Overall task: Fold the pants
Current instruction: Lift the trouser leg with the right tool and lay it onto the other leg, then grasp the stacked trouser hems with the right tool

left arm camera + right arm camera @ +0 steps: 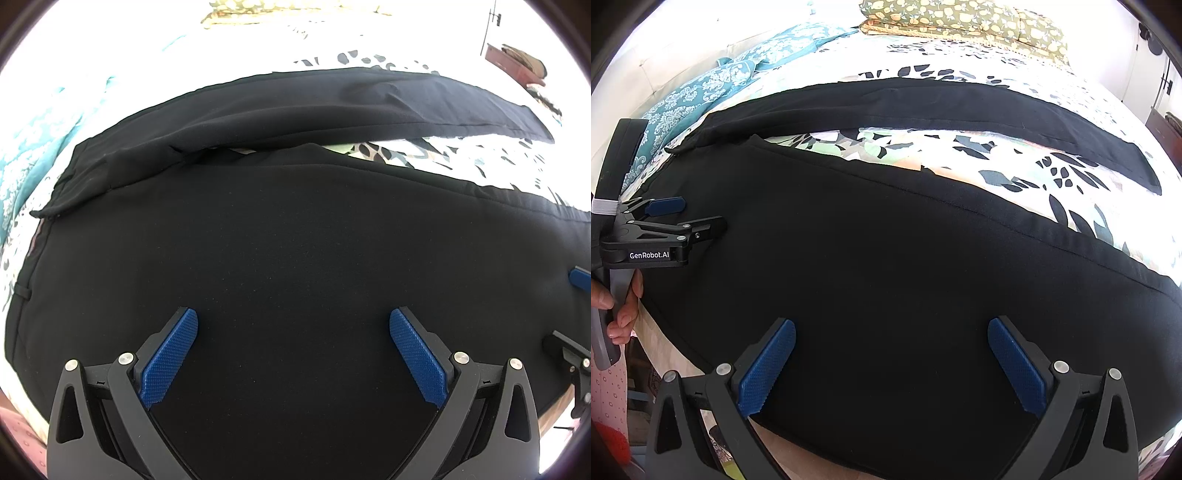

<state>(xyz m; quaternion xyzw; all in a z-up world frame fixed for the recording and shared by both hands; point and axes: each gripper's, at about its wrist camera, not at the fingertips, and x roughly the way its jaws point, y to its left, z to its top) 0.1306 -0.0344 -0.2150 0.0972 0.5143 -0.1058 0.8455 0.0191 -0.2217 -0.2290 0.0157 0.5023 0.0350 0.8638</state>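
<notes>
We hold the left gripper [293, 325] low over the near leg of the pants [295, 240], its two fingers spread wide with nothing between them; the right gripper [891, 336] hangs the same way over the same leg, fingers wide apart and empty. In the right wrist view we see the left gripper from the side at the left rim, a hand [622, 306] wrapped round its grey handle, fingers curled and the thumb pressed on the front; its black frame carries white lettering, and its tips reach out over the waist end of the pants. In the left wrist view only one blue pad and a bit of black frame of the right gripper show at the right rim.

The pads [170, 360] are blue, flat and finely knurled, set in matt black linkages with round silver pins.

The pants are black, of smooth matt cloth with little sheen; they lie spread flat on the bed [960, 155], the near leg running along the bed's near edge, the far leg [923, 107] angled away toward the bed's far right corner, so that a wedge of bedspread shows between them. The bedspread is white with dark leaf shapes and pale green and peach patches; a teal patterned cloth [713, 88] lies crumpled by the bed's far left edge, and an olive flowered pillow [964, 18] sits at the far edge.
</notes>
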